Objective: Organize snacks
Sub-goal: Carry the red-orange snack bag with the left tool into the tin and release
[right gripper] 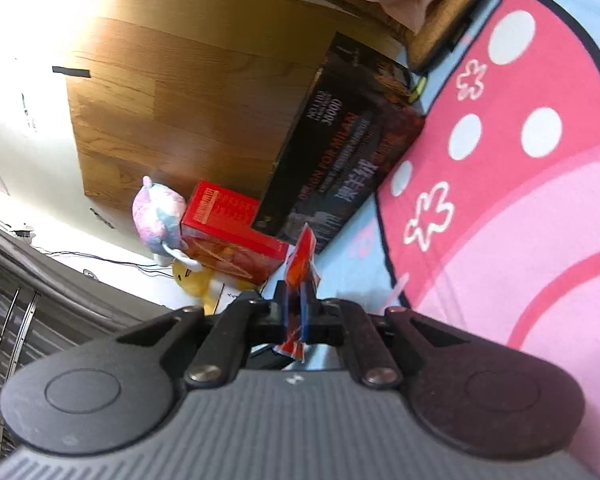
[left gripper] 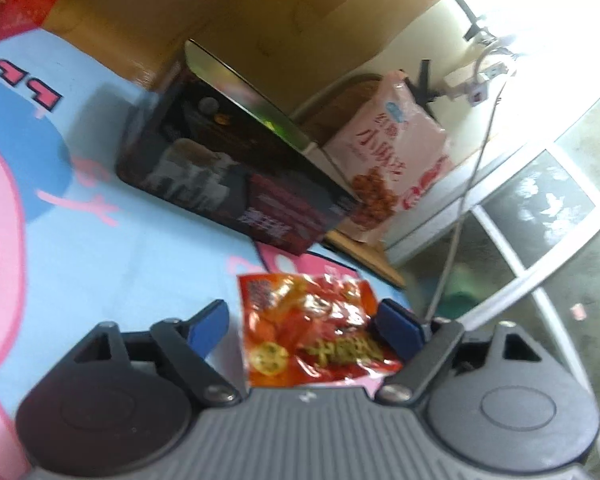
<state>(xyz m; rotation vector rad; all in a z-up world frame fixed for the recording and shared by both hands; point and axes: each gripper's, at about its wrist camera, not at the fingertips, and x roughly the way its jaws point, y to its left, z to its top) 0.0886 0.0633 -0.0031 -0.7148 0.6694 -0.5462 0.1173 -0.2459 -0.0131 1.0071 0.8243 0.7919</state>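
red packets (left gripper: 312,328): 2 | dark box (left gripper: 236,176): 1 | pink bag (left gripper: 396,152): 1

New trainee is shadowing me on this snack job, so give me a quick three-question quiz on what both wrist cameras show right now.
1. True or false: the right gripper is shut on a small red packet.
2. Multiple choice: in the left wrist view, the red snack bag lies A) inside the dark box, B) between the fingers of the left gripper, C) on the pink snack bag.
3. Fill in: beside the dark box, in the right wrist view, stands a ___ box.

Key: 1 true; 2 B; 3 red.
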